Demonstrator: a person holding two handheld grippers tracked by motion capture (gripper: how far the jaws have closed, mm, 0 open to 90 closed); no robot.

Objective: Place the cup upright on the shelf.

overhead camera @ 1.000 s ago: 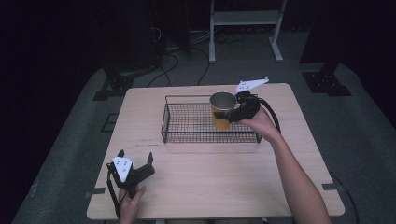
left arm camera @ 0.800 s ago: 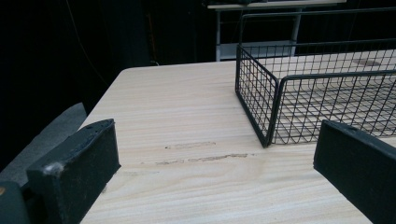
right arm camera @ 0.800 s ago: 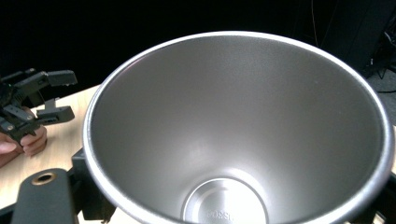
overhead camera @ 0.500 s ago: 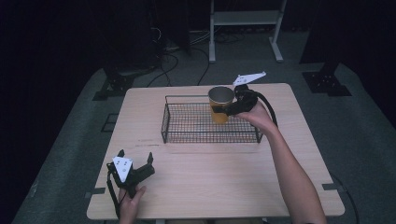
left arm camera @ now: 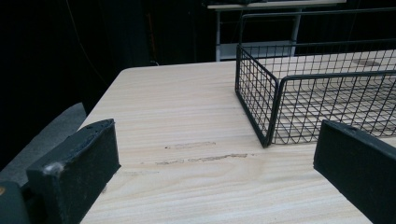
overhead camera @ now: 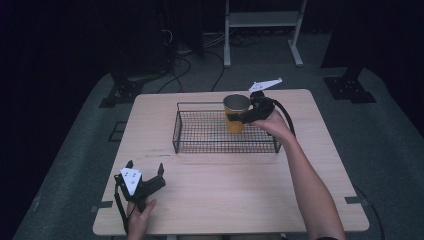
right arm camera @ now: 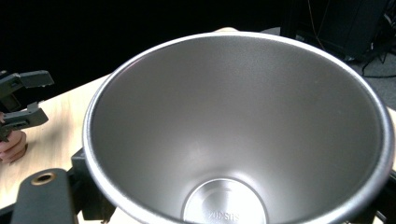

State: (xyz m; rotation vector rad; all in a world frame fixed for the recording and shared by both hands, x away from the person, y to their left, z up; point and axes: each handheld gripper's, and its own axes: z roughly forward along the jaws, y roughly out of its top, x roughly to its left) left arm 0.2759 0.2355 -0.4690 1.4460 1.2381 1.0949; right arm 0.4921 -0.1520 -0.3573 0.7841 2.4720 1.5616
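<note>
A yellow cup with a steel inside [overhead camera: 236, 114] is held upright over the right part of a black wire basket [overhead camera: 200, 145]. My right gripper [overhead camera: 239, 118] is shut on the cup's side. In the right gripper view the cup's empty metal bowl [right arm camera: 238, 135] sits close under the camera. My left gripper [overhead camera: 145, 175] rests open near the table's front left corner, nothing between its jaws. In the left gripper view the basket's near corner [left arm camera: 266, 135] stands ahead and to the right of the jaws.
The basket stands on a light wooden table [overhead camera: 225, 200] with bare room in front of it. A metal frame [overhead camera: 262, 20] and cables [overhead camera: 195, 55] lie on the floor behind the table.
The right gripper has lifted the cup a little and carried it slightly left over the basket. The left gripper has stayed where it was.
</note>
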